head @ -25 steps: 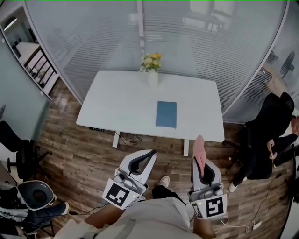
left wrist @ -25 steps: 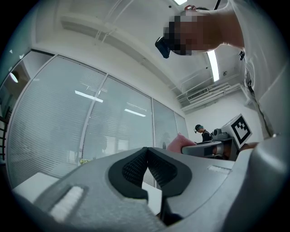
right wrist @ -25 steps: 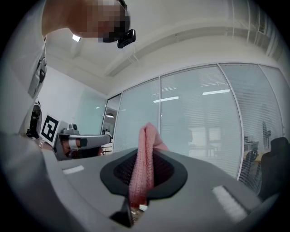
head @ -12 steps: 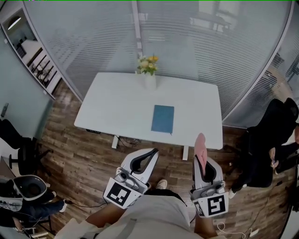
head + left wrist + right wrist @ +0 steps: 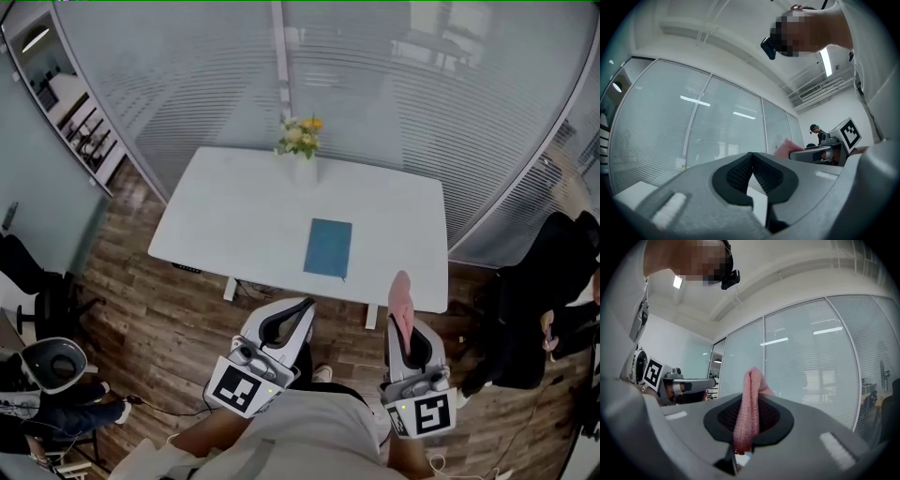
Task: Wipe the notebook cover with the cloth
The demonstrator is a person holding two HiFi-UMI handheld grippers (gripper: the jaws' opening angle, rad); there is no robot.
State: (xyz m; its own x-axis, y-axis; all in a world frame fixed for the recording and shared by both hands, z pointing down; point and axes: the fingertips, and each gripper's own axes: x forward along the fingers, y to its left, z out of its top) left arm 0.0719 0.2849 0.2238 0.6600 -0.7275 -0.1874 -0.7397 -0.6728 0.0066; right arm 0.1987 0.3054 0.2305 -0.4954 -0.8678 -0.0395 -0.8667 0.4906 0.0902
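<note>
Status: not at the table yet, wiping not started.

- Right gripper (image 5: 405, 330), lower right of the head view: jaws clamped on the pink cloth (image 5: 400, 298). The cloth is pinched as a folded strip and sticks up past the tips. We read that as a carry grip, leaving the free end ready to lay flat on the cover.
- Left gripper (image 5: 302, 309), lower centre: jaw tips together with nothing between them. It is probably parked, and could pin the notebook down later.
- Notebook (image 5: 328, 248): blue, closed, lying flat right of centre on the white table (image 5: 234, 216), near its front edge. It is well apart from both grippers, with wood floor between. The flower vase (image 5: 300, 155) sits at the table's far edge, out of the wiping path.

Hard to see:
- Both gripper views tilt up at the glass wall and ceiling. The notebook appears in neither, so we have the head view only for aiming.
- The notebook is too small to tell whether the cover is dirty or which way it opens.
- The cloth's (image 5: 749, 413) lower end disappears behind the right jaws, so how much is held is unclear.
- The bystander (image 5: 539, 300) at the right edge is cut off.
</note>
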